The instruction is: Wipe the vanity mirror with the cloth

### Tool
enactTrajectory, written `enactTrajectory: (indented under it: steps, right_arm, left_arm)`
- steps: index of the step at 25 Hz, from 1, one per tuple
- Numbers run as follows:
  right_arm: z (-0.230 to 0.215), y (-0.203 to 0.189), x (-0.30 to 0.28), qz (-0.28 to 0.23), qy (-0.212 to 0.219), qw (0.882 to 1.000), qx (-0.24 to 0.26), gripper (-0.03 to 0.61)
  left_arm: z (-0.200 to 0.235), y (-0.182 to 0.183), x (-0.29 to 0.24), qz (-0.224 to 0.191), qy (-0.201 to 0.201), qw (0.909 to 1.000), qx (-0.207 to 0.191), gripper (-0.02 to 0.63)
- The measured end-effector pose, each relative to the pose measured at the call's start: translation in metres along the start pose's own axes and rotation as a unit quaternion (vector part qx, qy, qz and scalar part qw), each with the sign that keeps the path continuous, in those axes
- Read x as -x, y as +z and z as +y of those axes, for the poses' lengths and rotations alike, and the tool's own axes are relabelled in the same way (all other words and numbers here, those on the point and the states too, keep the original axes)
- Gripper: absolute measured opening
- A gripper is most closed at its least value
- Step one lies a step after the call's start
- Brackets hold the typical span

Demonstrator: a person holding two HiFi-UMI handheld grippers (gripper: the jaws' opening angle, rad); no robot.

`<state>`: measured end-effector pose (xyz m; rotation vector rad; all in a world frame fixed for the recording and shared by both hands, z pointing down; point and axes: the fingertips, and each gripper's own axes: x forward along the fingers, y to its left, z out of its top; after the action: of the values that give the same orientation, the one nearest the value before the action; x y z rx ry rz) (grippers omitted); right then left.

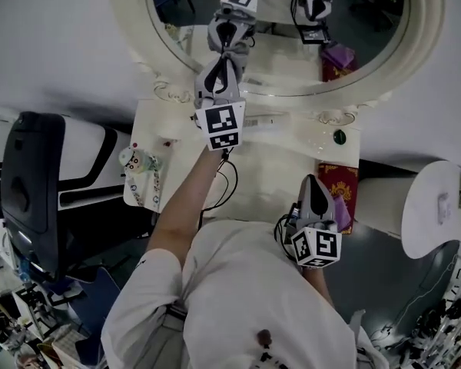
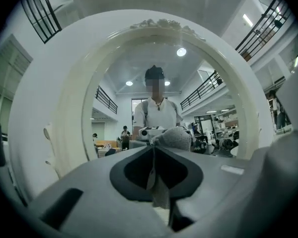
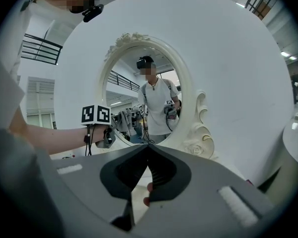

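The oval vanity mirror (image 1: 280, 33) in its cream carved frame (image 1: 157, 52) stands at the back of the white vanity top (image 1: 284, 171). My left gripper (image 1: 230, 51) is stretched out to the lower left of the glass, shut on a grey cloth (image 1: 238, 46) that is bunched against the mirror. In the left gripper view the cloth (image 2: 177, 137) bulges from the closed left gripper (image 2: 154, 148), with the mirror (image 2: 159, 68) right in front. My right gripper (image 1: 314, 183) is held back near my body, shut and holding nothing. In the right gripper view, the right gripper (image 3: 148, 146) faces the mirror (image 3: 144, 83).
A red box (image 1: 339, 194) lies at the vanity's right edge, and a small green object (image 1: 339, 137) sits near the frame. A little doll (image 1: 135, 160) is at the left edge. A black chair (image 1: 31, 191) stands to the left and a round white stand (image 1: 446, 206) to the right.
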<state>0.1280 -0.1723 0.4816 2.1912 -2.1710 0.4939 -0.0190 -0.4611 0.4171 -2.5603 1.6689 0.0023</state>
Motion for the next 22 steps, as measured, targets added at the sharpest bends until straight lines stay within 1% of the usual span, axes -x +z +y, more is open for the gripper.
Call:
enactTrajectory:
  steps: [6, 11, 18, 22]
  right_arm:
    - [0.028, 0.001, -0.017, 0.001, 0.024, 1.000, 0.009, 0.008]
    - [0.032, 0.001, -0.019, 0.004, 0.026, 1.000, 0.013, 0.008]
    - [0.017, 0.000, -0.012, 0.006, 0.021, 1.000, 0.014, 0.008]
    - [0.003, 0.001, -0.006, 0.004, 0.020, 1.000, 0.014, 0.008]
  left_arm:
    - [0.047, -0.009, 0.005, 0.015, 0.038, 0.9992, 0.000, 0.018]
    - [0.075, -0.018, 0.009, 0.026, 0.074, 0.9969, 0.002, 0.018]
    - [0.086, -0.025, 0.014, 0.037, 0.117, 0.9923, 0.010, 0.018]
    - [0.075, -0.021, 0.023, 0.025, 0.119, 0.9924, 0.020, 0.018]
